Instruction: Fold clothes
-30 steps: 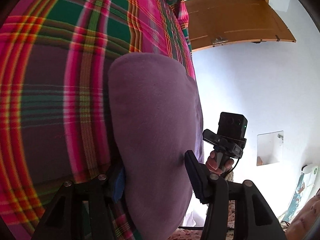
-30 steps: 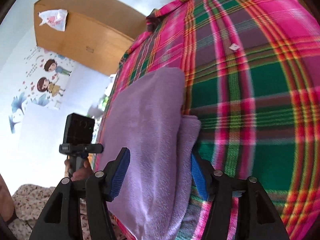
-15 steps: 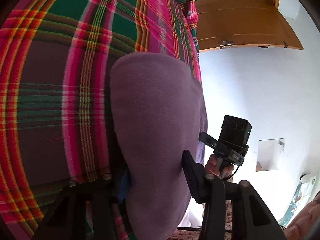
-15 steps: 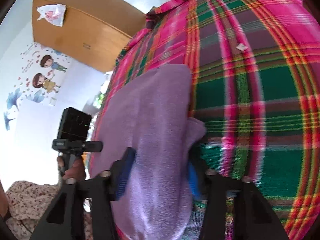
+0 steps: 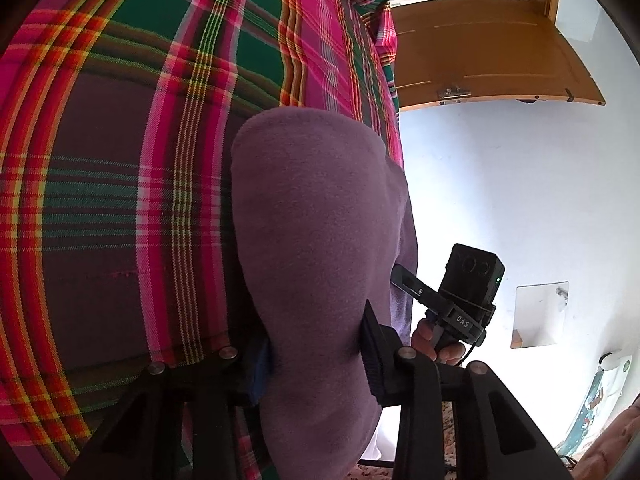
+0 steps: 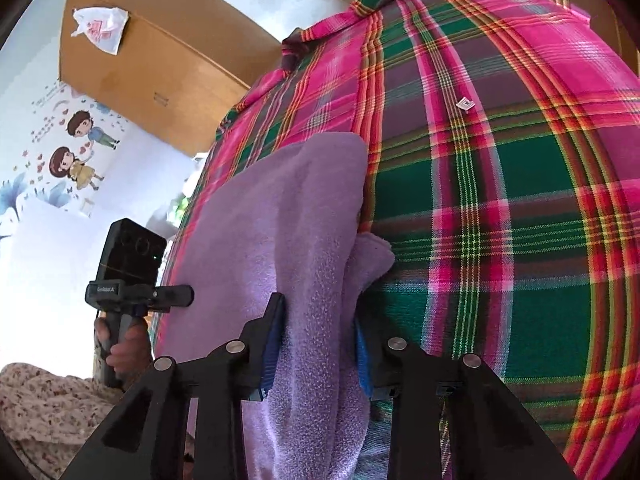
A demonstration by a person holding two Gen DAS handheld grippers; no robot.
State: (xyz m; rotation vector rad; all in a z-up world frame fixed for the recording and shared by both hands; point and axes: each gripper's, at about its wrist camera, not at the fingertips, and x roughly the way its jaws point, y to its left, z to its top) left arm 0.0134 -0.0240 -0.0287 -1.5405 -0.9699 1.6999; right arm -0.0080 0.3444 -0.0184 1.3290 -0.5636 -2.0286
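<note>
Purple garment (image 5: 316, 240): plain, fleecy; dusky mauve in the left wrist view, paler lilac (image 6: 288, 240) in the right wrist view.

Plaid cloth (image 5: 120, 184): magenta, green and brown-purple blocks crossed by red, yellow and white lines.

Left gripper (image 5: 316, 360): black frame, blue pad, silver screws.

Right gripper (image 6: 316, 356): black frame, blue pads, silver screws.

Wardrobe (image 6: 160, 72): tan wood.

Plastic bag (image 6: 100, 28): white, red print.

Wall stickers (image 6: 76, 148): two cartoon children, blue flowers, on white.

Sleeve (image 6: 48, 400): cream with small dark-red floral print.
</note>
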